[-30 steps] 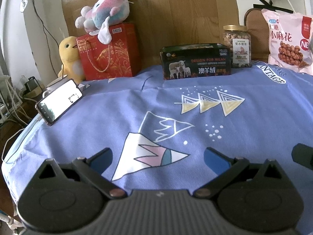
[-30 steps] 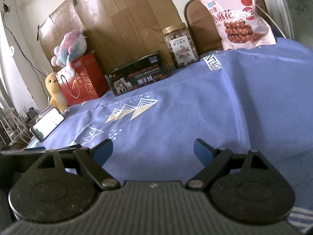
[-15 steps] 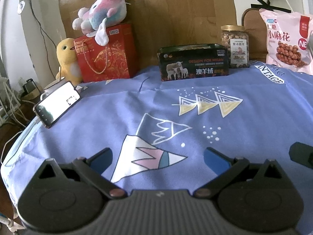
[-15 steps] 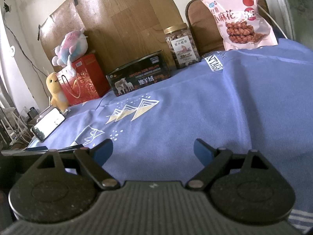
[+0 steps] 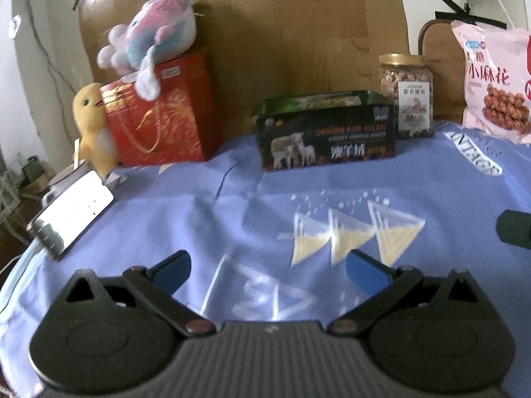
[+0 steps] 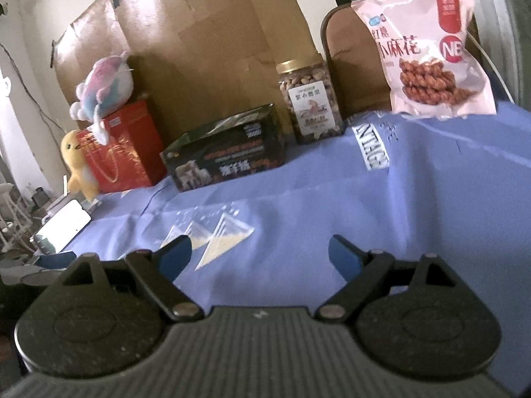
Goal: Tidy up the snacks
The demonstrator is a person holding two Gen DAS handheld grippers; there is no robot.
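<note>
Both tools hover empty over the blue printed cloth [image 5: 205, 205] of the desk, the left tool [image 5: 267, 267] and the right tool [image 6: 259, 253] each with fingers spread wide; the snacks stand in a row at the far edge, well apart from either: a dark box with sheep on it [image 5: 327, 137], a gold-lidded jar of nuts [image 6: 310, 102] just beside it, and a pink bag of fried twists [image 6: 424, 49] propped upright against a chair back; the likely risks are the leaning bag slumping if nudged and the jar toppling if pinched high; a red gift bag [image 5: 159, 116], a plush fish [image 5: 149, 36], a yellow duck toy [image 5: 91, 122] and a phone [image 5: 71, 214] crowd the left side.
</note>
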